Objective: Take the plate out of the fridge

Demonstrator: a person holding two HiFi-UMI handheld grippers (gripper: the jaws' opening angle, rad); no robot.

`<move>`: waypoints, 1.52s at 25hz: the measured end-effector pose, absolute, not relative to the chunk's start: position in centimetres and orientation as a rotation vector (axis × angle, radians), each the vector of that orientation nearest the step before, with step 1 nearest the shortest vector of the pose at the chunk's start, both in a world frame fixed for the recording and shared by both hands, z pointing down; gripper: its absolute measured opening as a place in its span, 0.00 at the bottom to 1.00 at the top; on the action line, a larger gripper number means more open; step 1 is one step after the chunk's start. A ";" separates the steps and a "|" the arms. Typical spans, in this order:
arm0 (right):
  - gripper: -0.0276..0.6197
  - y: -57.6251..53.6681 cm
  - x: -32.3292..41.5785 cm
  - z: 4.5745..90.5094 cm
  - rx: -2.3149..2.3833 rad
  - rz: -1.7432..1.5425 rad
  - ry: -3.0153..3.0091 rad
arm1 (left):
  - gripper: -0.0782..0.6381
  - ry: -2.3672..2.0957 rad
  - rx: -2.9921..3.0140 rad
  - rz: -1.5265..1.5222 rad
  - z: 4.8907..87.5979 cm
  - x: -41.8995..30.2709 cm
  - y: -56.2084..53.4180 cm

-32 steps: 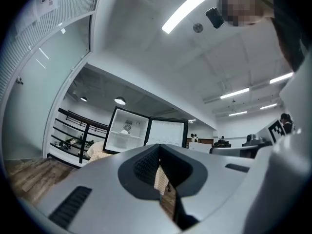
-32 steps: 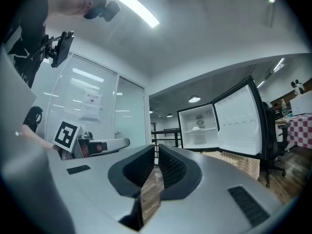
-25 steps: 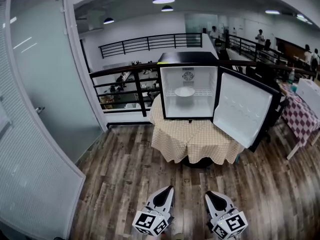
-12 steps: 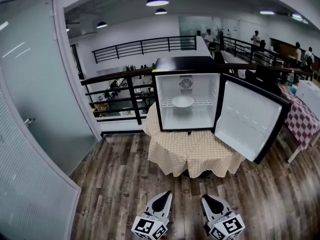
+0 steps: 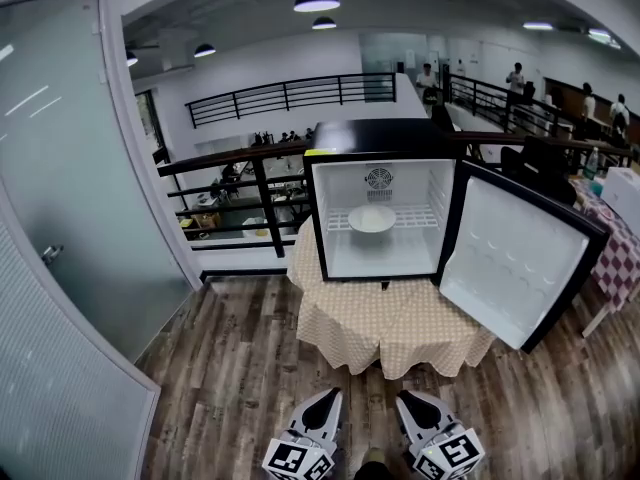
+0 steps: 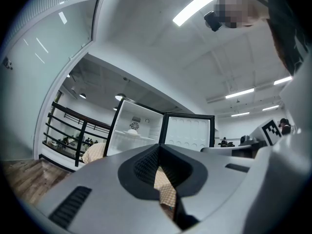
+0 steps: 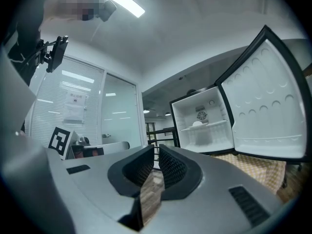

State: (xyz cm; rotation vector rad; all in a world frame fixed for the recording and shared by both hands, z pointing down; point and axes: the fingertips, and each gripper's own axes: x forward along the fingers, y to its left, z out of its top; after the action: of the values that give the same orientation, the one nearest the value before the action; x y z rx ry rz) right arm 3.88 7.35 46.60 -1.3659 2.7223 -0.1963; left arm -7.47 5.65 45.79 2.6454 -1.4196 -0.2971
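A white plate lies on the wire shelf inside a small black fridge whose door hangs open to the right. The fridge stands on a round table under a beige checked cloth. My left gripper and right gripper are side by side at the bottom of the head view, both shut and empty, well short of the table. The left gripper view shows the plate far beyond the shut jaws. In the right gripper view the plate is likewise distant past the jaws.
A frosted glass door and wall run along the left. A black railing stands behind the fridge. A table with a red checked cloth is at the right edge. People stand far back. Wood floor lies between me and the table.
The fridge and table now look larger and closer in the head view. Both grippers have kept their side-by-side pose, still shut.
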 end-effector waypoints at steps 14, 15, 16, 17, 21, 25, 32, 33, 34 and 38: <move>0.12 -4.8 3.0 46.1 -1.317 -0.253 2.728 | 0.12 -1.435 2.650 -0.311 44.8 -7.2 -5.7; 0.12 -5.7 3.2 46.1 -1.320 -0.266 2.723 | 0.12 -1.433 2.651 -0.308 44.8 -7.0 -6.5; 0.12 -6.6 3.3 46.1 -1.320 -0.273 2.721 | 0.12 -1.432 2.652 -0.305 44.8 -6.9 -7.3; 0.12 -7.4 3.3 46.1 -1.318 -0.276 2.722 | 0.12 -1.432 2.653 -0.303 44.8 -6.8 -8.1; 0.12 -10.5 3.4 46.1 -1.307 -0.278 2.736 | 0.12 -1.427 2.657 -0.304 44.7 -6.2 -11.2; 0.12 -13.1 3.7 46.5 -1.298 -0.295 2.751 | 0.12 -1.430 2.658 -0.301 45.0 -5.5 -13.9; 0.12 -17.2 3.6 46.7 -1.282 -0.365 2.734 | 0.12 -1.444 2.658 -0.280 45.4 -5.1 -17.6; 0.12 -17.7 3.5 46.6 -1.277 -0.373 2.738 | 0.12 -1.448 2.653 -0.274 45.4 -5.1 -18.2; 0.12 -18.0 3.3 46.6 -1.275 -0.381 2.741 | 0.12 -1.448 2.647 -0.270 45.3 -5.1 -18.5; 0.12 -19.0 3.2 47.4 -1.280 -0.409 2.732 | 0.12 -1.433 2.646 -0.259 46.0 -4.8 -19.6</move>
State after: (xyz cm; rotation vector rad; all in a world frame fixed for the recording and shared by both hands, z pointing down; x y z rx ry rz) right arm 3.16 -19.03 47.37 -1.2795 2.7321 -0.4087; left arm -4.83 -19.56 46.03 2.6461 -1.4327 -0.2585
